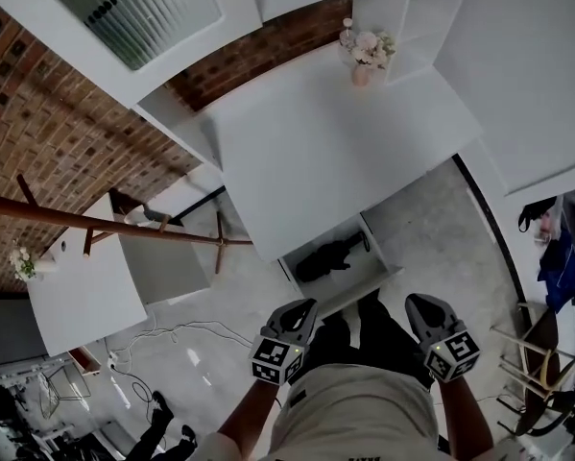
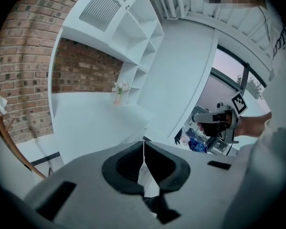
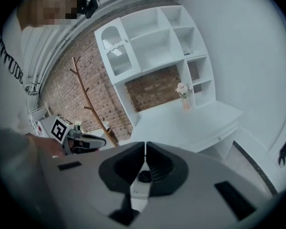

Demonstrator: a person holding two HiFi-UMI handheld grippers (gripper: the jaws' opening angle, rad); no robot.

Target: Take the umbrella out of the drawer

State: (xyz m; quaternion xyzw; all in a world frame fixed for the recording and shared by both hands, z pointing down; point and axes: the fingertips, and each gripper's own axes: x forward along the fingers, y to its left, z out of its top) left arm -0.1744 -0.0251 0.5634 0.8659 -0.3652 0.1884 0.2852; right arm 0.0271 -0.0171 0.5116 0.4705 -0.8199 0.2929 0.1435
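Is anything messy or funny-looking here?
Nothing is spilled or broken. The one thing out of place is the drawer under the white desk: it hangs open, with a black umbrella lying inside. Loose cables also trail over the floor beside the desk. The flowers stand upright.

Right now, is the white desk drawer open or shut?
Open. The white drawer is pulled out from under the white desktop, and the black folded umbrella lies exposed inside it.
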